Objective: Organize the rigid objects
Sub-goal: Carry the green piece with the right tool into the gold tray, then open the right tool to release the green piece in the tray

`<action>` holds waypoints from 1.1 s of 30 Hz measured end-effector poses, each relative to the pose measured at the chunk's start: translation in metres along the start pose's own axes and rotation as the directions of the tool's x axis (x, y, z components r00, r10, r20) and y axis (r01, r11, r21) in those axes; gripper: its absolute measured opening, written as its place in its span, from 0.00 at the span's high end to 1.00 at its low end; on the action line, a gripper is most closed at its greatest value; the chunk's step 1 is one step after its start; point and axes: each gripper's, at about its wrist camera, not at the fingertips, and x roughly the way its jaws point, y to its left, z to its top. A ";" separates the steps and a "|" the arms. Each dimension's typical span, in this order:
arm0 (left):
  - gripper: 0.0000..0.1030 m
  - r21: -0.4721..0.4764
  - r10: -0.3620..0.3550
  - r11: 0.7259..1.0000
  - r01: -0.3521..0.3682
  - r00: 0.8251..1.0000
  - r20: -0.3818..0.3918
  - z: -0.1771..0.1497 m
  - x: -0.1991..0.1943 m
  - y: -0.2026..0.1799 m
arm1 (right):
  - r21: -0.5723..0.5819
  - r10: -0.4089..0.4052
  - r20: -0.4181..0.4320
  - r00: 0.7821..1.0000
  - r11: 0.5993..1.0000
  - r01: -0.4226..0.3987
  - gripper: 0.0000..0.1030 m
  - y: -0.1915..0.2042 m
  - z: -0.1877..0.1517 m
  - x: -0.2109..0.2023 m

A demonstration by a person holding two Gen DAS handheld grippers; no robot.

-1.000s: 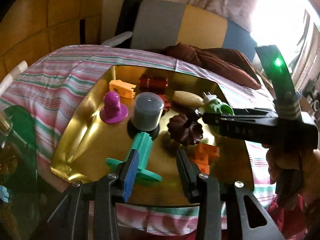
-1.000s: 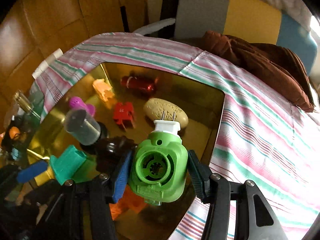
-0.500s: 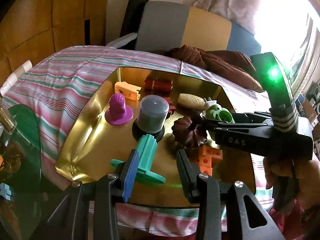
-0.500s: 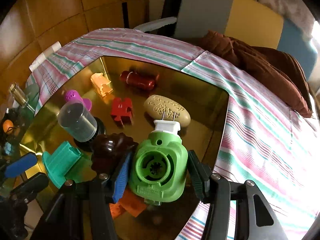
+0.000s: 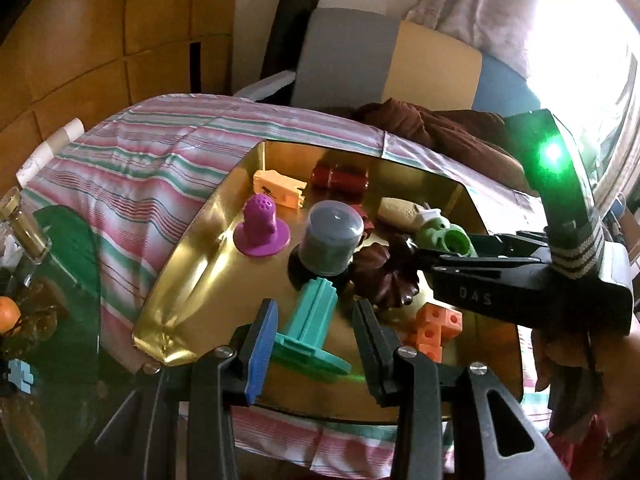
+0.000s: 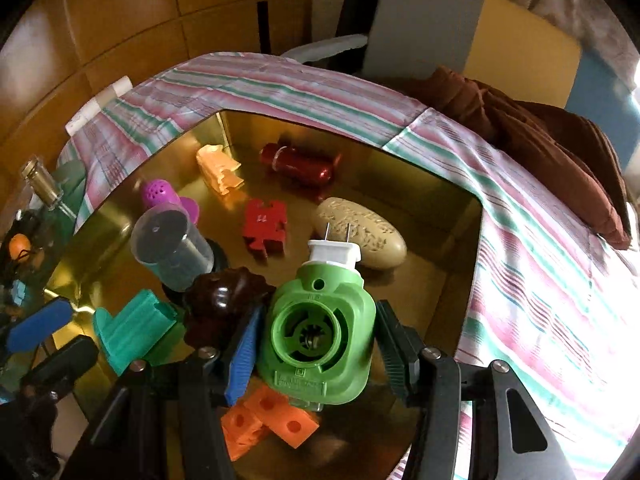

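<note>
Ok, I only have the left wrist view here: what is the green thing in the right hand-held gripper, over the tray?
Observer: In the right wrist view, the right hand-held gripper is shut on a green plug-in device. It has a round opening facing the camera and a white two-pin plug at its far end.
Operator: And what is the red bit behind the grey cup?
Observer: A red notched block. It lies flat on the gold tray, between the grey cup and a beige oval soap.
</note>
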 end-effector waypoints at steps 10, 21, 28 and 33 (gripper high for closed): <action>0.62 -0.008 0.135 0.991 -0.135 0.990 0.048 0.004 -0.006 0.000 | 0.030 -0.043 -0.032 0.999 0.999 0.044 0.46 -0.010 -0.001 0.010; 0.62 -0.029 0.180 0.983 -0.180 0.983 0.029 0.007 -0.003 0.006 | 0.052 -0.040 -0.026 0.999 0.998 0.041 0.38 -0.007 -0.009 0.001; 0.62 -0.046 0.173 0.984 -0.173 0.985 -0.003 0.007 0.001 0.011 | 0.069 -0.023 -0.003 1.000 0.997 0.023 0.23 0.004 -0.021 -0.015; 0.62 -0.063 0.203 0.977 -0.203 0.979 -0.007 0.009 -0.001 0.016 | 0.110 -0.002 -0.003 1.000 0.994 0.002 0.16 0.004 -0.028 -0.023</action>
